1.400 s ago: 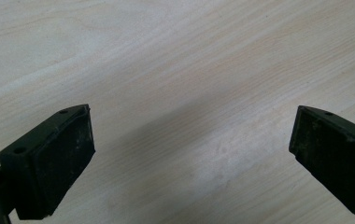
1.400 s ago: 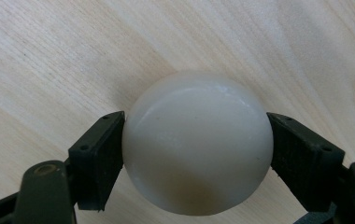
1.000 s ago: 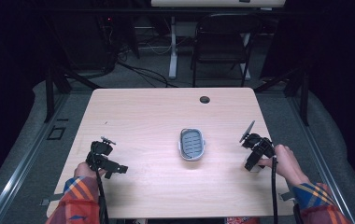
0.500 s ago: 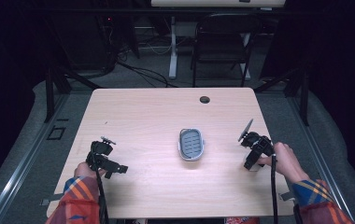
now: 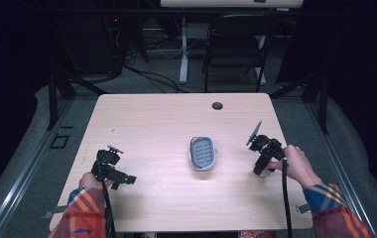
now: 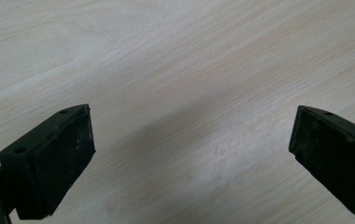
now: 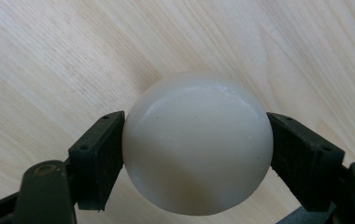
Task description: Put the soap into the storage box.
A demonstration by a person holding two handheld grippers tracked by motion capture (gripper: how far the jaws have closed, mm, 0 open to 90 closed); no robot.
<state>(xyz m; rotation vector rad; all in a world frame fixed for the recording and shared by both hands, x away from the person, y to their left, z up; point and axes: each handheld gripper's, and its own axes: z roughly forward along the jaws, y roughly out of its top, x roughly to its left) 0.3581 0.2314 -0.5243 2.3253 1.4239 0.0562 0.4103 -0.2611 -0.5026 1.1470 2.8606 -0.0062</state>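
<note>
**White ball clamped at the desk's right side**

A smooth white ball sits squeezed between the two fingers of the right gripper, touching both pads, above bare light wood. The right gripper is near the right edge of the desk, held by a hand reaching in from the lower right, sleeve striped. A grey soap dish lies at mid-desk, well apart from both grippers, with open wood all around it. At the left, the left gripper hovers close to the near-left edge, its fingers spread wide with nothing between them.
</note>
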